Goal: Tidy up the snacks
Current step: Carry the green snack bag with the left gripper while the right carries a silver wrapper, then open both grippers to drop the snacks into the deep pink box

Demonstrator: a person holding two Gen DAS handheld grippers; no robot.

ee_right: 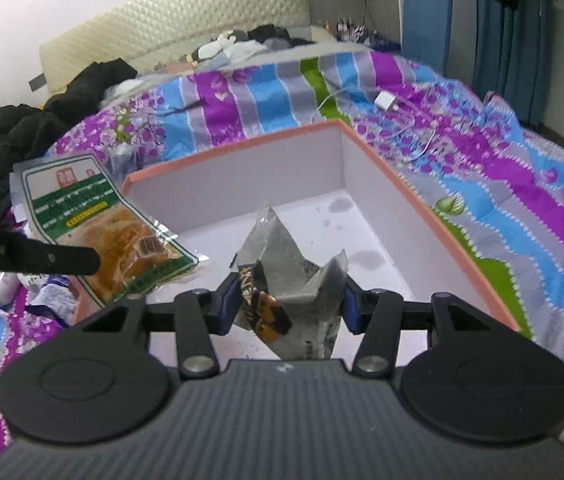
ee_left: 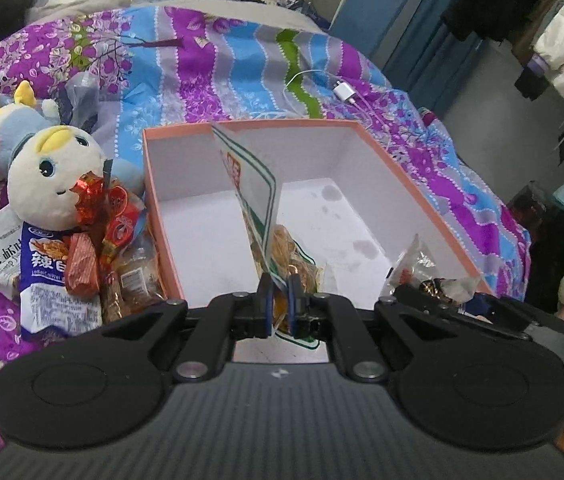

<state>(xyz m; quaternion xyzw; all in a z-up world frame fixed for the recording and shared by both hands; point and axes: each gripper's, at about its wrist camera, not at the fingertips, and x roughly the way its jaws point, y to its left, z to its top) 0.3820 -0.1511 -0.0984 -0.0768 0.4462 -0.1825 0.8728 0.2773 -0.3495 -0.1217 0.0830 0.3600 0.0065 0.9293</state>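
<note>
An open pink-edged box (ee_left: 402, 160) with a white inside lies on the bed; it also shows in the right wrist view (ee_right: 402, 184). My left gripper (ee_left: 279, 304) is shut on a green-and-white packet of yellow snack (ee_left: 257, 188) and holds it upright over the box; the packet also shows in the right wrist view (ee_right: 97, 220). My right gripper (ee_right: 288, 306) is shut on a crumpled clear packet with black and orange print (ee_right: 286, 280), over the box's near part. That packet shows at the right in the left wrist view (ee_left: 422, 272).
A heap of loose snack packets (ee_left: 81, 252) and a white plush toy (ee_left: 53, 172) lie left of the box. A white charger with cable (ee_left: 344, 92) lies on the striped floral bedspread (ee_left: 209, 80) beyond the box. Black clothes (ee_right: 33, 132) lie at the far left.
</note>
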